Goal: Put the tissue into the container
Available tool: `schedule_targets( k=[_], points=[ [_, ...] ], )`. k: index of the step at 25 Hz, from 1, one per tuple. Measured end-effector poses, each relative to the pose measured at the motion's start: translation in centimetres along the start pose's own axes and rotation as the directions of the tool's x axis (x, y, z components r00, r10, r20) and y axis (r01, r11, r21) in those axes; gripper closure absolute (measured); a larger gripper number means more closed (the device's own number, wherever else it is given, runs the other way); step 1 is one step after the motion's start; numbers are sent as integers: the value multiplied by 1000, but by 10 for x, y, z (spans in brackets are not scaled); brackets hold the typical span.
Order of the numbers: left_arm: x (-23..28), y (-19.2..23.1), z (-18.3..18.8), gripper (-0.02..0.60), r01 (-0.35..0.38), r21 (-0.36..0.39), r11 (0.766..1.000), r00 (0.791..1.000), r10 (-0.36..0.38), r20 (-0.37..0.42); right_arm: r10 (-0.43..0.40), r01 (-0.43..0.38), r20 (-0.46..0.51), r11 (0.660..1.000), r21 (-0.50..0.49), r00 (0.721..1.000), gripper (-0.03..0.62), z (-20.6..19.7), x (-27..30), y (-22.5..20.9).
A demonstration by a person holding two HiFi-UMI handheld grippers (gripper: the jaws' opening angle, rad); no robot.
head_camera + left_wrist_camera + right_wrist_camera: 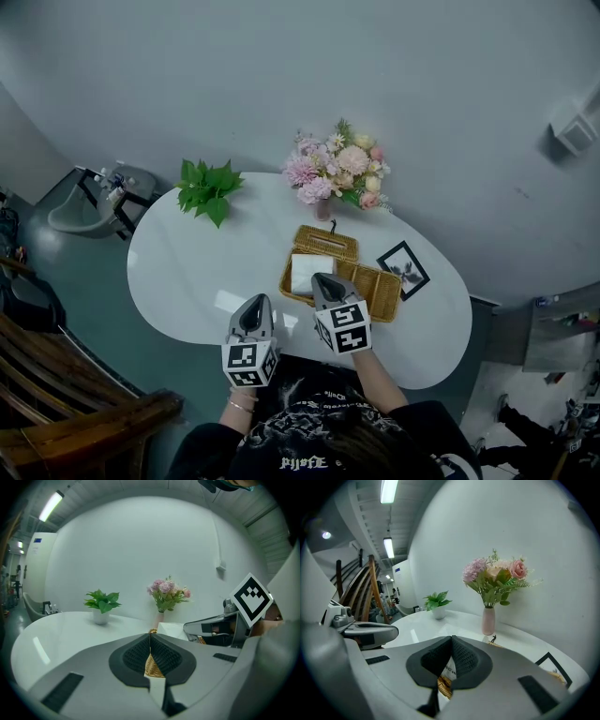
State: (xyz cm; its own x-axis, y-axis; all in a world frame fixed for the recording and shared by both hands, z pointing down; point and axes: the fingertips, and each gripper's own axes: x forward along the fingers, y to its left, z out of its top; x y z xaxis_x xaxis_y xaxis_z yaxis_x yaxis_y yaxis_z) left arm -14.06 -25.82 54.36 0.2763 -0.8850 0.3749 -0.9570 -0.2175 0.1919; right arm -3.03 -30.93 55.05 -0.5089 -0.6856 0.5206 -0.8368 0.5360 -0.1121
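Both tongs are pressed fully shut and hold nothing. In each gripper view the ribbed pads meet at the tips, and only wicker and a bit of white show through the gap below them.

The left tongs [255, 305] hang over the near edge of the bench [187, 272], just beside the woven container [384, 302] and not touching it. The right tongs [322, 280] reach over the container's near rim, with the tips above the tissue pack [306, 270].

The white pack lies in the container's left compartment, near the middle of the bench's near edge. The wicker lid [326, 242] is tipped open behind it, toward the far edge. I cannot tell whether the pack is pushed right down or only resting on top.

The placing step looks nearly done, or perhaps only about to be tidied. If the pack sits proud, the next move calls for a gentle downward press with the closed right tips at its middle, with the left tongs steadying the container's rim so it does not slide.
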Motion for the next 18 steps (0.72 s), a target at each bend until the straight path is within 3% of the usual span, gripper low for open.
schedule_targets(
  k=[18],
  points=[
    [6, 10, 1, 557, -14, 0, 1000, 1000, 14, 1, -32, 34, -37, 998, 48, 999, 571, -15, 17, -9]
  ],
)
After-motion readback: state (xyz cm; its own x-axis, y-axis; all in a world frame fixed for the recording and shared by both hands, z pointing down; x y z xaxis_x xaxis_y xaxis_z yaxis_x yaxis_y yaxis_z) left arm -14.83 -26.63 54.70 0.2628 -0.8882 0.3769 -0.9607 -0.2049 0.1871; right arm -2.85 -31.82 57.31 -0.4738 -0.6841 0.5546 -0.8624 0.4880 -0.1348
